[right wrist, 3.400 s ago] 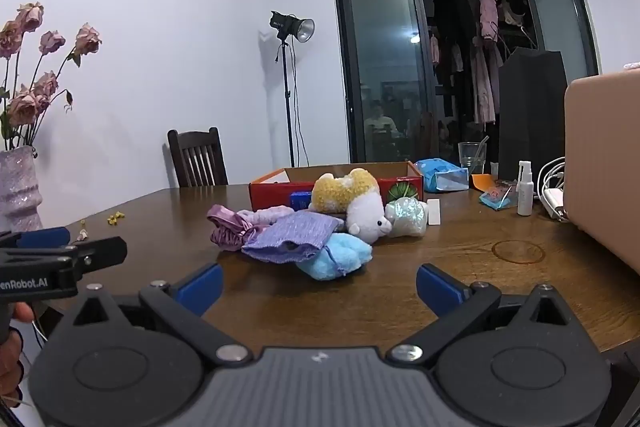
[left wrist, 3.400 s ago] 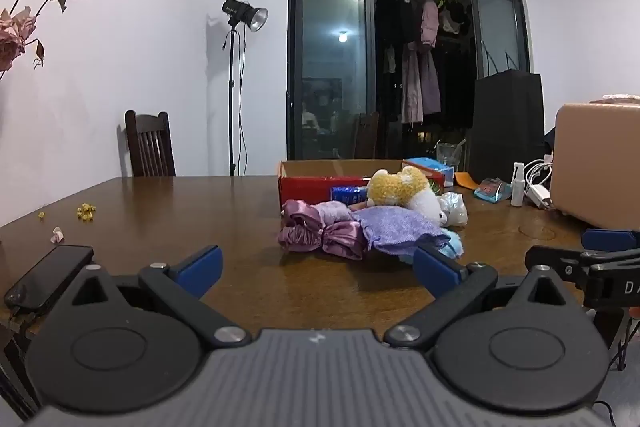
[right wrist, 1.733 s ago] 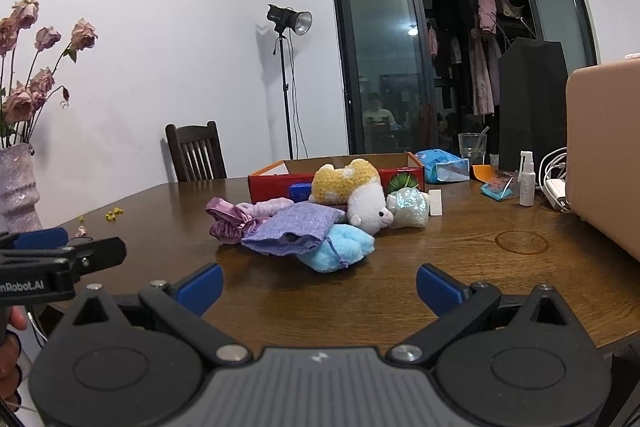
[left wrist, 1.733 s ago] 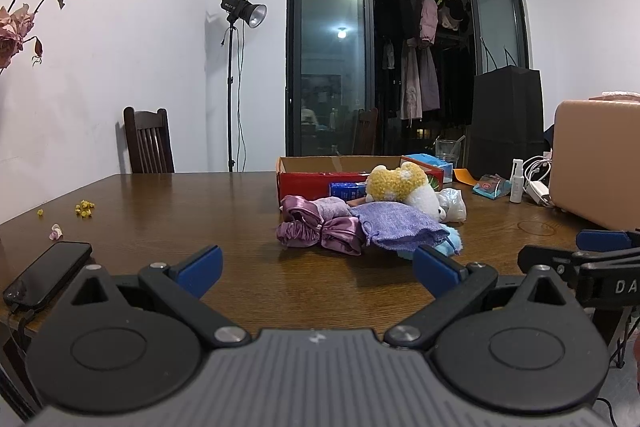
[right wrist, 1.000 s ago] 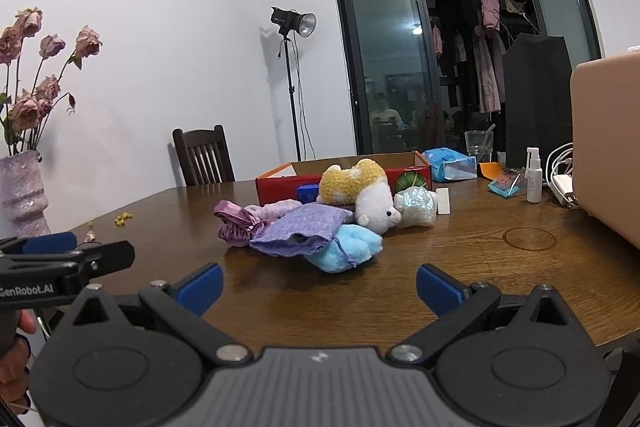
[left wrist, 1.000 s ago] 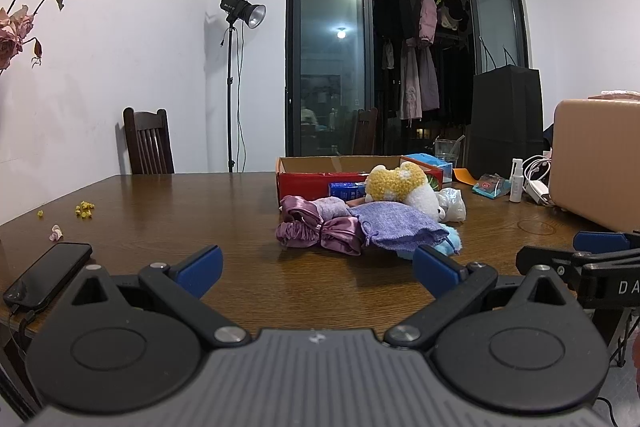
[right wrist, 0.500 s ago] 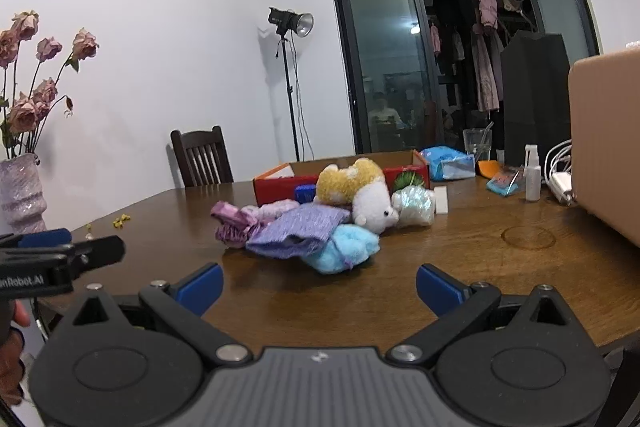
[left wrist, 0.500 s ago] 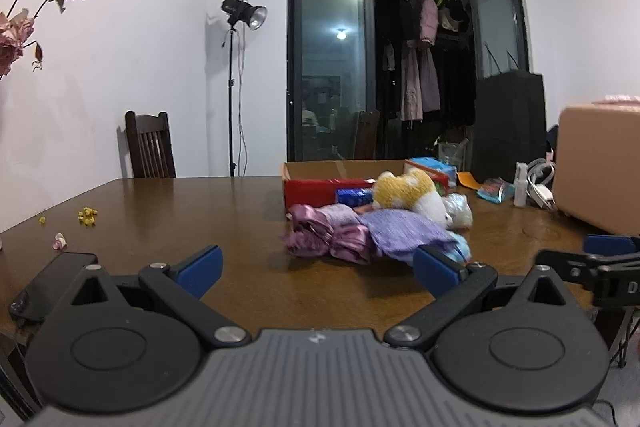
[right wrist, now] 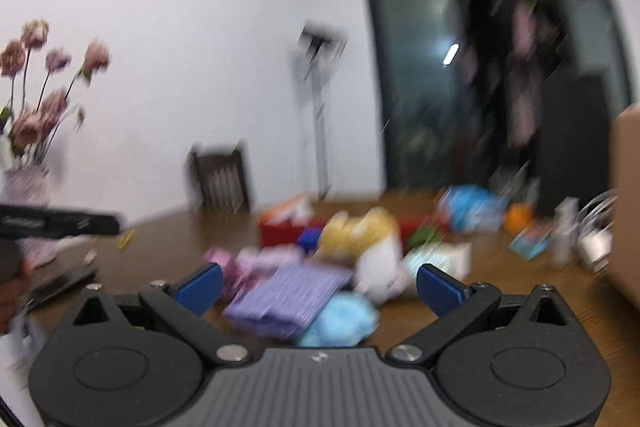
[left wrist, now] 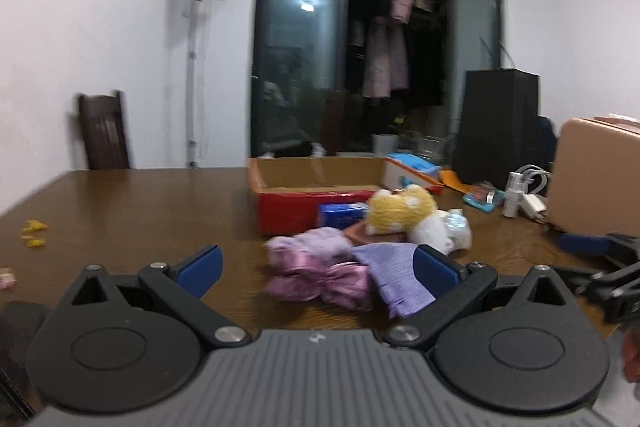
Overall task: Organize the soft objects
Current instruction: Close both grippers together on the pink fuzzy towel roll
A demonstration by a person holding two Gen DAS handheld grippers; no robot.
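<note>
A heap of soft things lies on the brown table (left wrist: pixel 160 211): pink satin scrunchies (left wrist: pixel 316 277), a lilac cloth (left wrist: pixel 394 279), a yellow-and-white plush toy (left wrist: pixel 404 211). An open red cardboard box (left wrist: pixel 316 193) stands behind them. My left gripper (left wrist: pixel 318 261) is open just short of the scrunchies, holding nothing. The right wrist view is blurred: the lilac cloth (right wrist: pixel 288 297), a light blue fluffy item (right wrist: pixel 340 323) and the plush toy (right wrist: pixel 364 239) lie close ahead. My right gripper (right wrist: pixel 318 281) is open above the near edge of the heap, holding nothing.
A tan case (left wrist: pixel 596 179), a spray bottle (left wrist: pixel 512 195) and white cables sit at the table's right. A dark phone (right wrist: pixel 60 287) lies at the left edge near a vase of pink roses (right wrist: pixel 28 163). A chair (left wrist: pixel 104 131) stands behind the table.
Both grippers have moved forward and higher, toward the heap, which now looks larger. The right wrist view is blurred by fast motion. Jaws stay open.
</note>
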